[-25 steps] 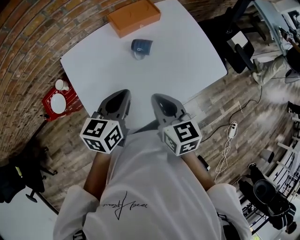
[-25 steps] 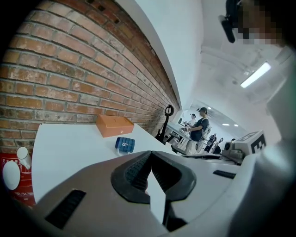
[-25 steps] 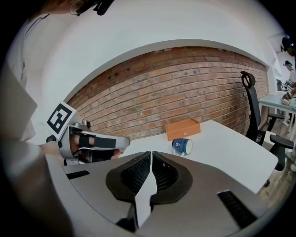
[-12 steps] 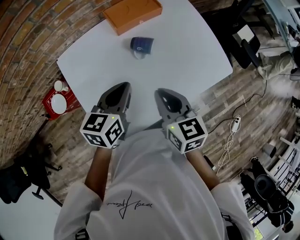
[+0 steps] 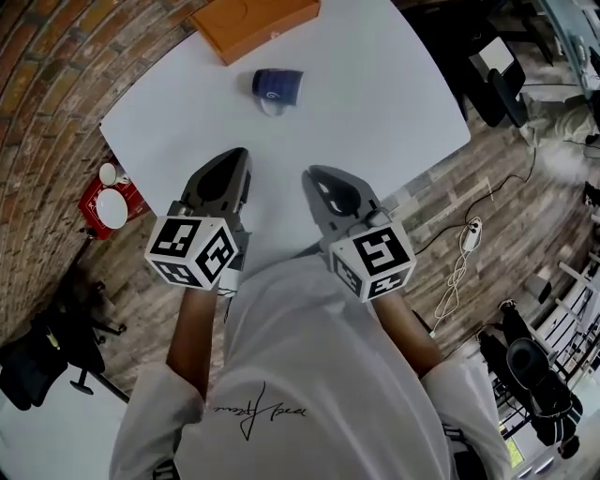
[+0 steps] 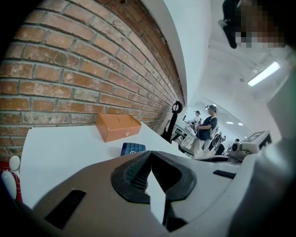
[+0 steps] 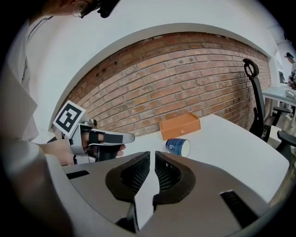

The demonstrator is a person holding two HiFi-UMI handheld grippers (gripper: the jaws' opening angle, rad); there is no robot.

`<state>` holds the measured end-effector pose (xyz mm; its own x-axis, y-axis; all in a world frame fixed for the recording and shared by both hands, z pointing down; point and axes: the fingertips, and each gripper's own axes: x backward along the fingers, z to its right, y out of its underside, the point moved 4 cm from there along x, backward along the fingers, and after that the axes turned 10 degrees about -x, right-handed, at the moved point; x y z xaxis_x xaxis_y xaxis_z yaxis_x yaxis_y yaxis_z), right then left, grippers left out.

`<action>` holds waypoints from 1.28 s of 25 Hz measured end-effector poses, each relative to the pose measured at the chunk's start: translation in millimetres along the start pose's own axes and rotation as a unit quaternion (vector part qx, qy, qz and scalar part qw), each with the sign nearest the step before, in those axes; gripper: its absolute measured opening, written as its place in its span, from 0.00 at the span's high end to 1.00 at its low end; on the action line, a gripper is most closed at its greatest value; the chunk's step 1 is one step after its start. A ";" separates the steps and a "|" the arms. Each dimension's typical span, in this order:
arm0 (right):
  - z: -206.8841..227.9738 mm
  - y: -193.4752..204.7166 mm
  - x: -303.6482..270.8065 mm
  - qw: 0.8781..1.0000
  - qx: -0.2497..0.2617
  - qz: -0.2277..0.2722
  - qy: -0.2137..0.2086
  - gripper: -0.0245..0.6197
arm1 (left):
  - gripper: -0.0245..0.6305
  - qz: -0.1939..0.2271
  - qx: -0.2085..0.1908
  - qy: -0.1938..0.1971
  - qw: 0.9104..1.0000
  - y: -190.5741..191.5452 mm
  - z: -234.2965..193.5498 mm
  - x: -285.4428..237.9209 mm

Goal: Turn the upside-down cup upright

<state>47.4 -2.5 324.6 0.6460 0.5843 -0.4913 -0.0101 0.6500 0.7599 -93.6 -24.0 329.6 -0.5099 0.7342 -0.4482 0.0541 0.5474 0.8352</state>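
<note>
A dark blue cup (image 5: 276,84) with a white spiral mark lies on the white table (image 5: 375,103), just in front of an orange box (image 5: 253,21). In the right gripper view the cup (image 7: 178,146) appears to rest on its side, its white inside facing right. The left gripper view shows the cup (image 6: 132,149) partly behind the jaws. My left gripper (image 5: 232,157) and right gripper (image 5: 314,175) hover side by side over the table's near edge, well short of the cup. Both are shut and hold nothing. The left gripper (image 7: 99,139) also shows in the right gripper view.
A brick wall (image 7: 185,88) runs behind the table. On the wooden floor to the left sits a red tray with white dishes (image 5: 111,199). A black office chair (image 7: 256,106) stands to the right, a power strip (image 5: 472,232) lies on the floor, and people (image 6: 206,127) stand far off.
The head view has drifted, so the table sits a little higher and to the left. Both grippers stay shut near the table's edge; the left one has moved slightly left. The cup has not moved.
</note>
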 end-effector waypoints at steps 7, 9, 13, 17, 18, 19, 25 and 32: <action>12.1 -12.0 -16.9 1.000 -0.008 -0.001 -0.003 0.93 | 0.95 -0.008 0.003 -0.001 1.000 -6.1 -8.5 -20.0; 15.7 -14.8 -21.9 1.000 -0.009 -0.001 -0.006 0.93 | 0.95 -0.011 0.006 -0.004 1.000 -6.1 -11.2 -24.9; 23.1 -19.2 -31.6 1.000 -0.008 -0.002 -0.012 0.93 | 0.95 -0.012 0.017 -0.012 1.000 -4.7 -16.6 -34.6; 27.2 -22.0 -39.8 1.000 -0.006 -0.006 -0.018 0.93 | 0.95 -0.016 0.023 -0.015 0.999 -3.7 -20.0 -42.2; 28.0 -22.5 -41.5 1.000 -0.006 -0.006 -0.019 0.93 | 0.95 -0.016 0.023 -0.016 0.999 -4.0 -20.7 -43.6; 29.1 -22.9 -43.3 1.000 -0.007 -0.007 -0.020 0.93 | 0.95 -0.016 0.023 -0.017 0.999 -4.5 -21.3 -45.0; 38.7 -24.4 -53.3 1.000 -0.011 -0.013 -0.022 0.93 | 0.95 -0.020 0.023 -0.023 0.999 -2.3 -27.7 -55.0; 50.7 -24.5 -61.6 0.999 -0.025 -0.020 -0.021 0.93 | 0.95 -0.022 0.033 -0.029 0.999 -1.4 -33.3 -67.7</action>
<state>46.6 -79.1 357.8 0.6773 0.5379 -0.5019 -0.0207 0.6958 0.7179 -87.7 -87.8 369.4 -0.4624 0.7294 -0.5041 0.0903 0.6044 0.7916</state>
